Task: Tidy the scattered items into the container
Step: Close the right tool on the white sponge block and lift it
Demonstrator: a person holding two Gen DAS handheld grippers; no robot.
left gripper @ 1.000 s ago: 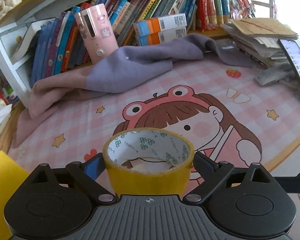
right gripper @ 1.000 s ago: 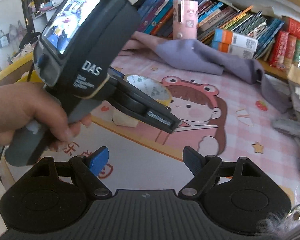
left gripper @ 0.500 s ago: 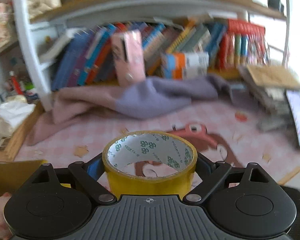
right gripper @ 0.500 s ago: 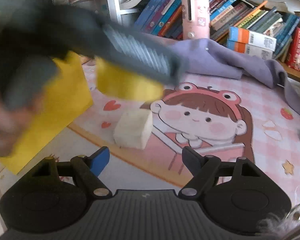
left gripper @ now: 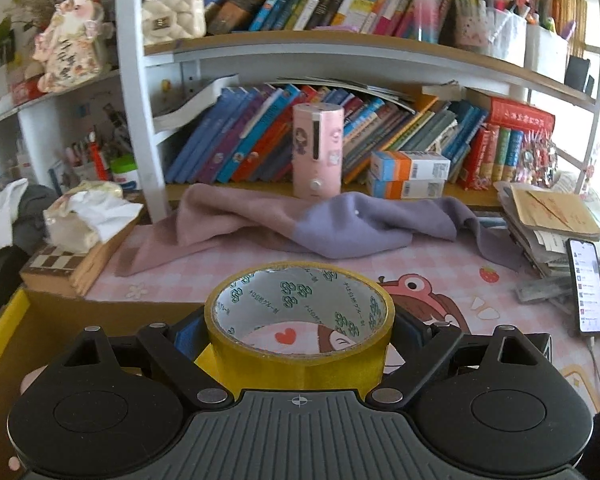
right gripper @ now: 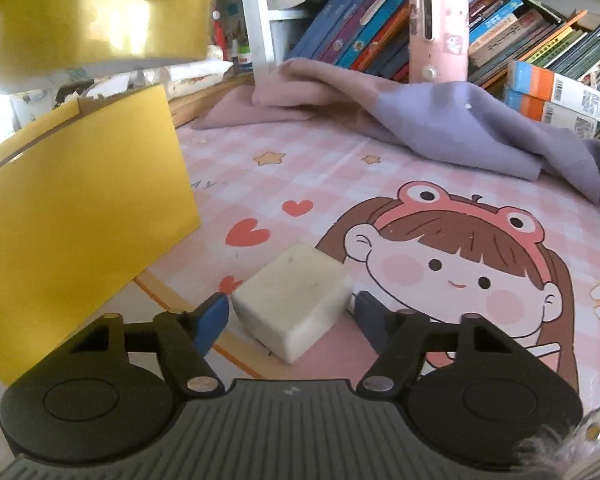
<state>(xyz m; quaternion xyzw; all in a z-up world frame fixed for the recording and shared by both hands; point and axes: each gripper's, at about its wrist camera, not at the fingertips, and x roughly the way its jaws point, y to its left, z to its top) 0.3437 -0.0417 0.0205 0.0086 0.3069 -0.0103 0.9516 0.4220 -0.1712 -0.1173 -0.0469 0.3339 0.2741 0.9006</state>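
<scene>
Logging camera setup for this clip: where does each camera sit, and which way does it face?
Left wrist: on the left gripper, facing the bookshelf; its fingers clamp the tape roll.
Right wrist: on the right gripper, angled down at the desk mat; its jaws are closing around the white block.
Shared: pink canister, purple cloth, tape roll.

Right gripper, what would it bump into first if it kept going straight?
Probably the white block: it already sits between the closing right gripper fingers, on the pink mat.
</scene>
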